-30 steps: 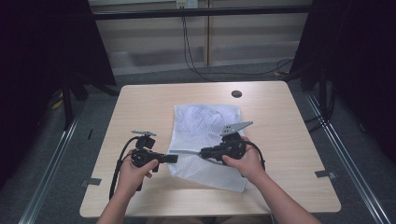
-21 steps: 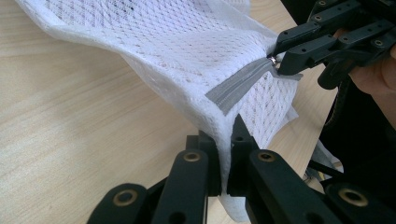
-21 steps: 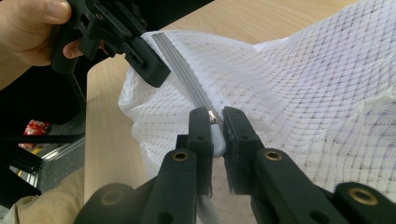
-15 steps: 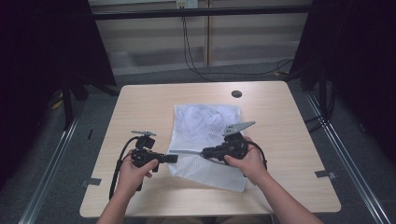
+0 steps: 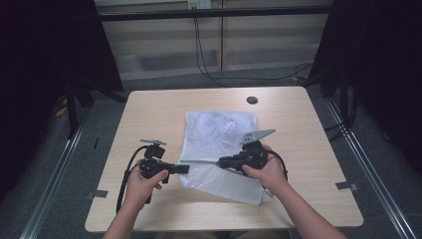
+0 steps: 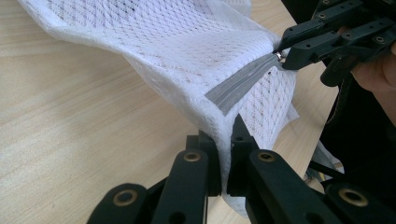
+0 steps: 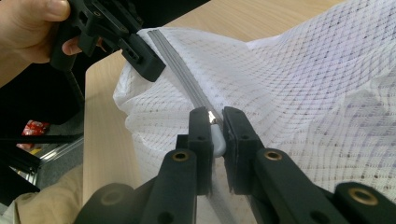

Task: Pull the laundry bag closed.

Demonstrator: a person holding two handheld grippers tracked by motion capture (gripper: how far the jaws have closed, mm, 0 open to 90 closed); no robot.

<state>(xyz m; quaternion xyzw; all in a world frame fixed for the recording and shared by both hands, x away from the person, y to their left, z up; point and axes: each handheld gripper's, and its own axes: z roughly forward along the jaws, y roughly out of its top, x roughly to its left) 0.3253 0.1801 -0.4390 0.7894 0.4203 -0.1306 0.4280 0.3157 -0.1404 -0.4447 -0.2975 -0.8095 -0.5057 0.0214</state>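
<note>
Currently we've got left gripper [image 6: 224,182] clamped on the mesh laundry bag [image 5: 219,134] edge near the table's [image 5: 308,149] front, right gripper [image 7: 215,140] pinching the zipper pull [image 7: 217,140]; zipper [image 6: 243,84] travel remains.

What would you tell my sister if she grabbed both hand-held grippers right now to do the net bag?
Left hand-held gripper: shut on the mesh bag at the zipper's end.
Right hand-held gripper: shut on the zipper pull.
The bag lies mid-table, its near edge lifted and stretched between the grippers.
Done: both grips taken.
Left: probably sliding the pull along the zipper; I can't tell if it is opening or closing.
</note>
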